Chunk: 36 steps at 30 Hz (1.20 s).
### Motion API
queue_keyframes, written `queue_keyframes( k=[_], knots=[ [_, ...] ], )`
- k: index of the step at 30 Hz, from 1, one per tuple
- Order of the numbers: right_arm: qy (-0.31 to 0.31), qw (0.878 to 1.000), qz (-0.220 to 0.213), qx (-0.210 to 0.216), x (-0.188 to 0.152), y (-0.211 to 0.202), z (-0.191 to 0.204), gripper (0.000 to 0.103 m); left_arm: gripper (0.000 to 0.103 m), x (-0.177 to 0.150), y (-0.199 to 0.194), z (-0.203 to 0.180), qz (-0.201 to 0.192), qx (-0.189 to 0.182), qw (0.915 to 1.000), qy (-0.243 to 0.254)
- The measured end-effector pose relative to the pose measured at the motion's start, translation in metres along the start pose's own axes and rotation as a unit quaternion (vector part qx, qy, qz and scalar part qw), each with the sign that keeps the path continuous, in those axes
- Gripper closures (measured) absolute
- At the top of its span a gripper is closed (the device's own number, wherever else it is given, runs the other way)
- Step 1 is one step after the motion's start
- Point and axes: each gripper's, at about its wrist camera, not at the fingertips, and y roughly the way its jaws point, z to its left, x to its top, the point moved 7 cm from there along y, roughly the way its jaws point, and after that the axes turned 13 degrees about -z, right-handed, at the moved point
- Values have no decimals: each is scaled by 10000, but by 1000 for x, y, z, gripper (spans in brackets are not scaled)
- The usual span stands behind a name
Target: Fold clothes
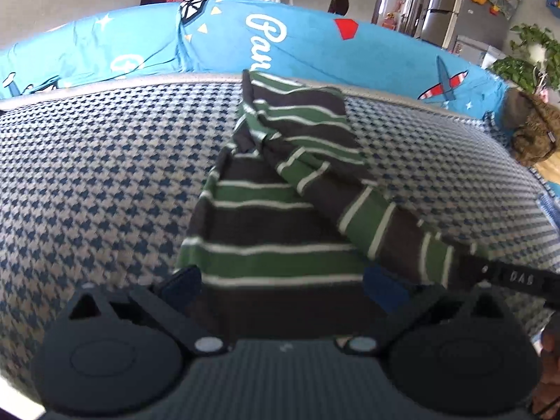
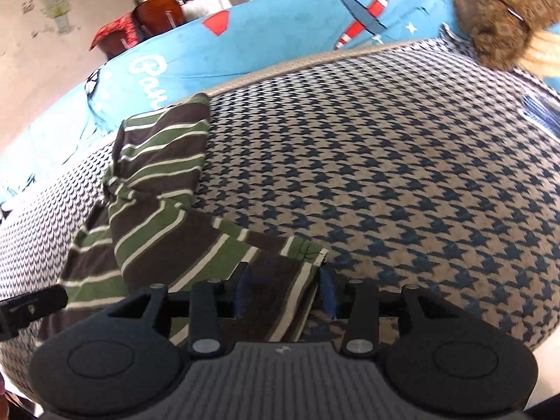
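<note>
A green, dark grey and white striped shirt (image 1: 273,210) lies folded lengthwise on a houndstooth-patterned surface (image 1: 87,182). My left gripper (image 1: 280,287) is open, its jaws wide apart over the shirt's near hem. My right gripper (image 2: 285,290) is shut on a sleeve end of the shirt (image 2: 168,210), the cloth pinched between the blue pads (image 2: 243,288). The right gripper's black finger shows at the right of the left wrist view (image 1: 518,276), and the left gripper's tip at the left edge of the right wrist view (image 2: 31,306).
A blue printed cover (image 1: 315,45) runs along the far edge of the surface. A brown furry item (image 2: 500,21) sits at the far right corner. Chairs, a fridge and a plant stand beyond.
</note>
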Motion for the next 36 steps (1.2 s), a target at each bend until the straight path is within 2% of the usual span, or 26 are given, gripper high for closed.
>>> queue_keyframes(
  k=[1, 2, 6, 9, 12, 19, 24, 30, 36],
  knots=[
    [-88, 10000, -12, 12, -1, 1, 3, 73, 0, -3, 1, 5, 47, 93, 9999, -24],
    [-175, 9998, -23, 23, -2, 3, 5, 84, 0, -6, 2, 11, 94, 187, 9998, -58],
    [-241, 9996, -93, 125, -2, 4, 13, 94, 0, -14, 4, 35, 164, 446, 9985, -269],
    [-172, 9988, -268, 361, 0, -5, 20, 94, 0, -17, 2, 50, 146, 647, 9973, -311],
    [-160, 9960, -437, 768, 2, -20, 40, 94, 0, -18, -1, 63, 132, 813, 9958, -390],
    [-299, 9814, -670, 1772, -1, -57, 96, 94, 0, -16, -7, 87, -5, 1192, 9917, -482],
    [-552, 9695, -561, 2320, -15, -71, 139, 94, 0, -10, -18, 106, -187, 1456, 9874, -599],
    [-1016, 9505, -324, 2919, -47, -81, 191, 94, 0, -6, -32, 133, -377, 1730, 9806, -840],
    [-1536, 9398, 42, 3054, -89, -67, 220, 94, 0, -7, -40, 149, -440, 1829, 9762, -1082]
  ],
)
